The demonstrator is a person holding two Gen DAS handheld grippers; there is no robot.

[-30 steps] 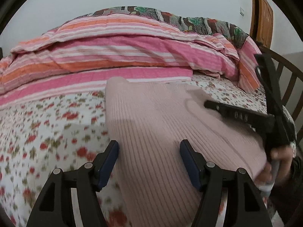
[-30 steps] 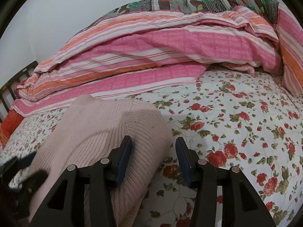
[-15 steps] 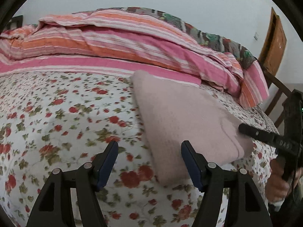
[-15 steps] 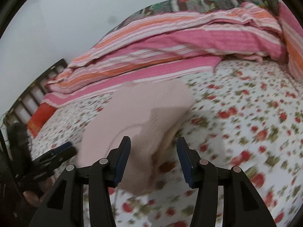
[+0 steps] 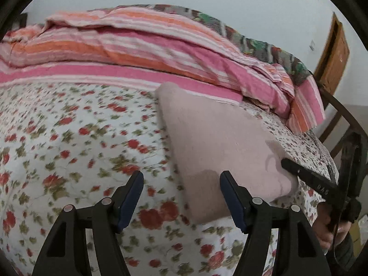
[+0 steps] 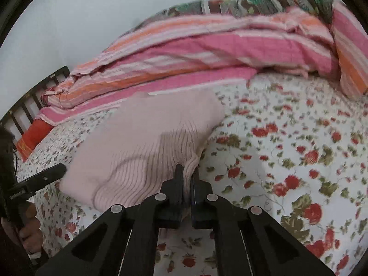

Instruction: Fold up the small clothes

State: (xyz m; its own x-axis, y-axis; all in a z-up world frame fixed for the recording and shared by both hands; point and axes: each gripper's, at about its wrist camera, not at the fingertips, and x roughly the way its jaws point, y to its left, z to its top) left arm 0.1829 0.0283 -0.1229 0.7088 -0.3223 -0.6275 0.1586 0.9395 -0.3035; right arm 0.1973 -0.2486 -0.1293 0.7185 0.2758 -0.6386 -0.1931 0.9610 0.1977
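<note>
A folded pale pink ribbed sweater [image 5: 214, 138] lies on the floral bed sheet [image 5: 80, 142]; it also shows in the right wrist view [image 6: 147, 138]. My left gripper [image 5: 181, 197] is open and empty, just short of the sweater's near left corner. My right gripper [image 6: 186, 172] is shut on the sweater's near right corner. The right gripper shows in the left wrist view [image 5: 299, 172] at the sweater's right edge. The left gripper's finger [image 6: 46, 176] shows at the left of the right wrist view.
A pink and orange striped quilt [image 5: 138, 53] is piled along the back of the bed, also in the right wrist view [image 6: 207, 53]. A dark bed rail [image 6: 30, 105] stands at the left. A wooden chair [image 5: 342, 124] and door [image 5: 333, 53] are at the right.
My right gripper has shut on the sweater's near right corner. My left gripper has drawn back off the sweater and to its left, still open.
</note>
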